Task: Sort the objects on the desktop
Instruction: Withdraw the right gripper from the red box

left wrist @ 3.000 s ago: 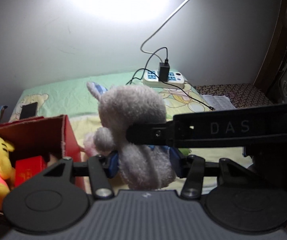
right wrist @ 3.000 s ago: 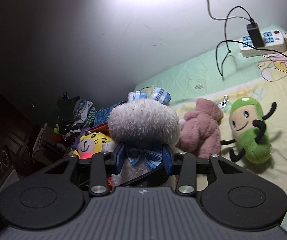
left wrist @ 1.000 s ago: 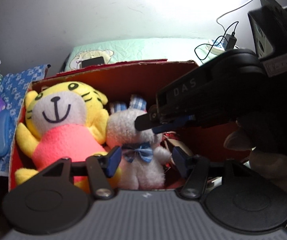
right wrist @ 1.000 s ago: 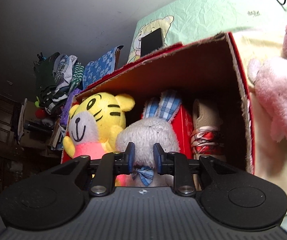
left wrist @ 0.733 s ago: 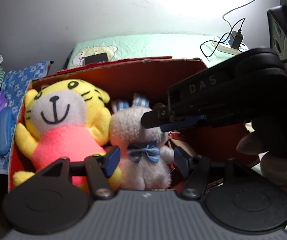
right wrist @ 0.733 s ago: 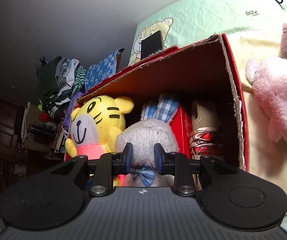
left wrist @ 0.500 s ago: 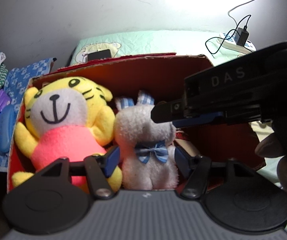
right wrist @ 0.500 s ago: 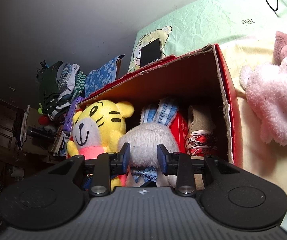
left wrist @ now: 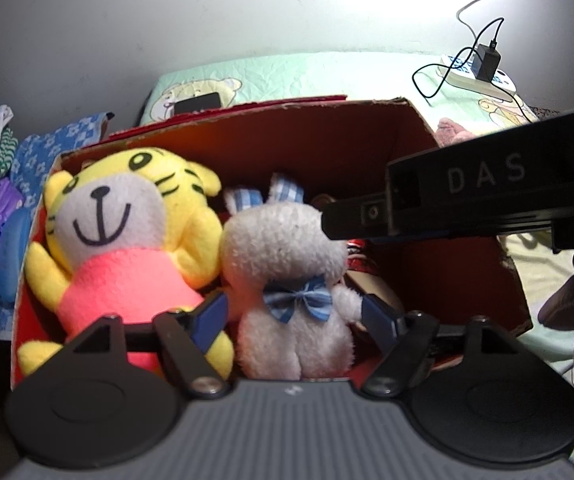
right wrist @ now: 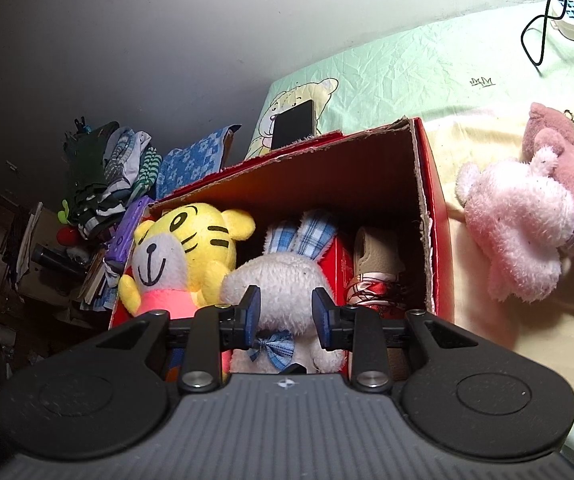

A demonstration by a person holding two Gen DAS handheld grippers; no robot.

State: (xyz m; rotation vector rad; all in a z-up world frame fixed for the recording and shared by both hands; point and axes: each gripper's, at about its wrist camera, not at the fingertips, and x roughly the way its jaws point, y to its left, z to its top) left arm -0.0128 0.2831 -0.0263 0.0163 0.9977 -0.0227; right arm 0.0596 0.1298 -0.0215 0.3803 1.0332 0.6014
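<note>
A white rabbit plush point(left wrist: 287, 248) with a blue bow sits upright in the red cardboard box point(left wrist: 367, 140), beside a yellow tiger plush point(left wrist: 127, 216). My left gripper point(left wrist: 295, 314) straddles the rabbit's body; its jaws are opening and the pads stand clear of the fur. My right gripper point(right wrist: 285, 316) hovers just over the rabbit's head point(right wrist: 287, 280) with a narrow gap; its jaws are closing, with nothing pinched between them. Its black housing point(left wrist: 479, 184) reaches in from the right in the left wrist view.
A beige shoe-like item with red wrapping point(right wrist: 375, 268) lies in the box's right end. Two pink plush toys point(right wrist: 515, 236) lie on the bed sheet right of the box. Behind the box is a phone point(right wrist: 293, 124). A power strip point(left wrist: 479, 76) and its cables sit far right, with piled clothes point(right wrist: 103, 168) to the left.
The rabbit, held in the air three seconds ago, now sits in the box. Over the last second the left jaws spread wide and the right gripper let go of its head and drew back.
</note>
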